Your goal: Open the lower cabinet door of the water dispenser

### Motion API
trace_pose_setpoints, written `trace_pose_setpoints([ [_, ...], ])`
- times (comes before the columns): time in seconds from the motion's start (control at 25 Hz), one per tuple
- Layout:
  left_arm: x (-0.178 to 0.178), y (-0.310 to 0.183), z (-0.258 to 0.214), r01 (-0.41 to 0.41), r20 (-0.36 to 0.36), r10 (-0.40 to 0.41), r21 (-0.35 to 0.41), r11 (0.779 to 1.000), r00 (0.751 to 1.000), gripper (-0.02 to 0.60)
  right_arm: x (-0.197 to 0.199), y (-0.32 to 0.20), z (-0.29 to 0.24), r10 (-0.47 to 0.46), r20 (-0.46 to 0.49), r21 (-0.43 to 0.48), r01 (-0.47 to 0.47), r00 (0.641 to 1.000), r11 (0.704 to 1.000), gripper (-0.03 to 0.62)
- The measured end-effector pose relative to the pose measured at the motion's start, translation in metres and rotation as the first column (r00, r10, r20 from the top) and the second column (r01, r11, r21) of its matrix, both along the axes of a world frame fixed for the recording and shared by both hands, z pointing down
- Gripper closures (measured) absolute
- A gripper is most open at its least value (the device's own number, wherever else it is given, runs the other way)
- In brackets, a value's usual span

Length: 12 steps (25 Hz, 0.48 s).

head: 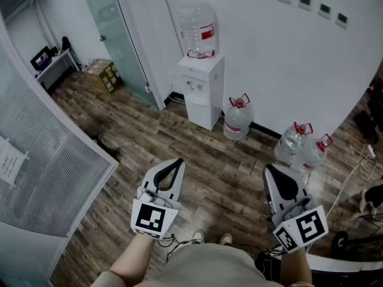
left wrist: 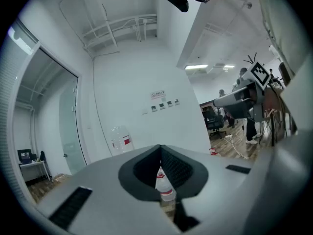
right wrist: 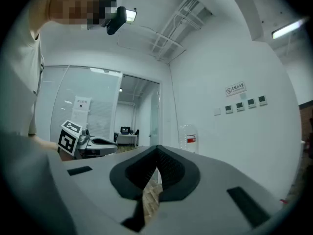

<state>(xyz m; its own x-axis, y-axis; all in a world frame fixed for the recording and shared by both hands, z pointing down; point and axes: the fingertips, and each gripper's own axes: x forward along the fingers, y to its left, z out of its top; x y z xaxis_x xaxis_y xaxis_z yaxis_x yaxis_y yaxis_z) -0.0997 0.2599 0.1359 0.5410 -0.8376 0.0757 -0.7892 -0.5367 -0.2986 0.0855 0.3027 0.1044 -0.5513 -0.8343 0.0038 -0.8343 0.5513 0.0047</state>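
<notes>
The white water dispenser [head: 201, 88] stands against the far wall with a clear bottle [head: 198, 30] on top. Its lower cabinet door [head: 198, 110] is closed. Both grippers are held low over the wooden floor, well short of the dispenser and pointing toward it. My left gripper [head: 178, 161] is shut with nothing in it. My right gripper [head: 268, 168] is also shut and empty. In the left gripper view the jaws [left wrist: 160, 151] meet, and the dispenser's bottle [left wrist: 120, 139] shows beyond. The right gripper view shows its closed jaws [right wrist: 156, 152] and the same bottle [right wrist: 188, 138].
Three spare water bottles [head: 238, 118] [head: 291, 141] [head: 316, 152] stand on the floor right of the dispenser. A glass door [head: 117, 36] and a cardboard box [head: 103, 73] are to its left. A mesh partition [head: 43, 160] runs along the left; cables [head: 358, 173] lie at the right.
</notes>
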Motion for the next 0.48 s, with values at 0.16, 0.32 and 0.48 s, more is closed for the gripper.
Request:
trace_pose_setpoints([
  [0.16, 0.011, -0.004, 0.002, -0.012, -0.001, 0.012, -0.009, 1.000, 1.000, 0.577, 0.011, -0.003, 0.001, 0.005, 0.029, 0.001, -0.005, 1.000, 1.000, 0.588],
  [0.32, 0.025, -0.005, 0.004, -0.021, -0.008, 0.021, -0.011, 1.000, 1.000, 0.576, 0.025, -0.007, 0.008, 0.017, 0.023, -0.012, -0.016, 1.000, 1.000, 0.588],
  [0.48, 0.041, -0.008, 0.009, -0.025, -0.004, 0.025, -0.023, 0.999, 1.000, 0.577, 0.042, -0.010, 0.014, 0.026, 0.013, -0.022, -0.026, 1.000, 0.999, 0.587],
])
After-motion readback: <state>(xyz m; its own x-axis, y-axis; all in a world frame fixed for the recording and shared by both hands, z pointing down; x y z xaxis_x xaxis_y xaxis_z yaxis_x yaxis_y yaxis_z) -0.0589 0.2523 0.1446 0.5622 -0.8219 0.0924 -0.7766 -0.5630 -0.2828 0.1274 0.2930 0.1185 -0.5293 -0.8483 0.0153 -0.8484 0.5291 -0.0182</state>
